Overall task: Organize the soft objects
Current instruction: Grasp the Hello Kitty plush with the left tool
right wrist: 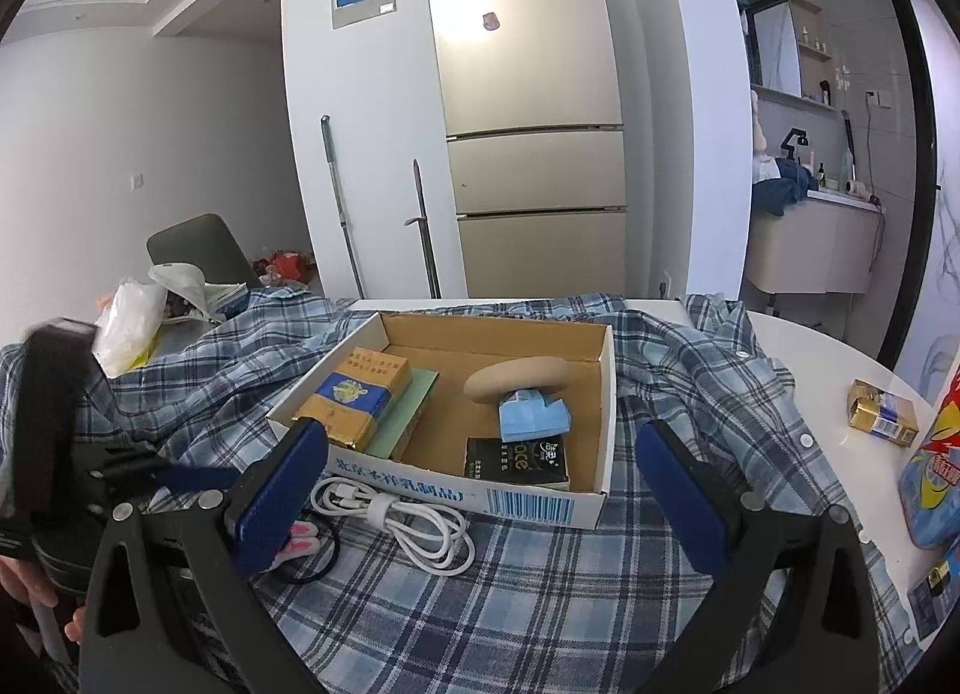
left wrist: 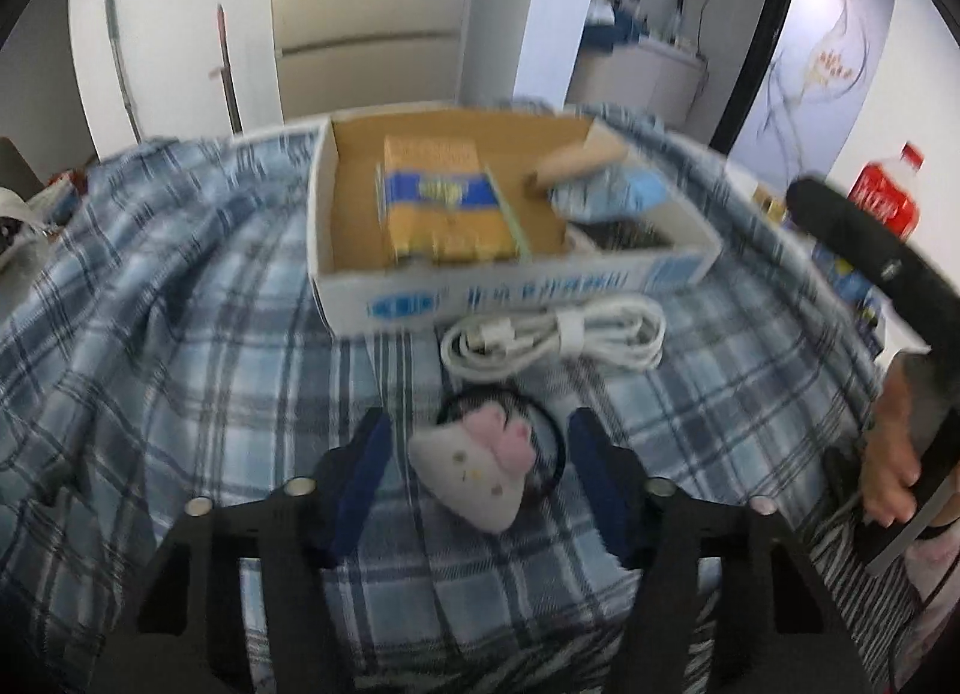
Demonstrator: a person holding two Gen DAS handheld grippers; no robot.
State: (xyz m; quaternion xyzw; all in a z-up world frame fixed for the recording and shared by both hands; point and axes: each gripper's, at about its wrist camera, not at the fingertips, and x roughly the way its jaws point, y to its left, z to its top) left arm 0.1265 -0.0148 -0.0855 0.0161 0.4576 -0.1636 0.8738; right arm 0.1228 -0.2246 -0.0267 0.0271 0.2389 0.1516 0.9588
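Right wrist view: cardboard box (right wrist: 606, 394) holds a yellow-blue carton (right wrist: 354, 400), tan oval thing (right wrist: 519, 377), blue packet (right wrist: 531, 415), black packet (right wrist: 517, 457). My left claw (left wrist: 477, 454) sits spread around the cat plush (left wrist: 480, 469); right claw (right wrist: 480, 490) spread too, gripping nothing.

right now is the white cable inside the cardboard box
No, the coiled white cable lies on the plaid cloth just in front of the cardboard box, outside its front wall.

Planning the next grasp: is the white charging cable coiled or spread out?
Coiled. The white charging cable lies looped and bundled by a white strap, on the blue plaid cloth beside the cardboard box.
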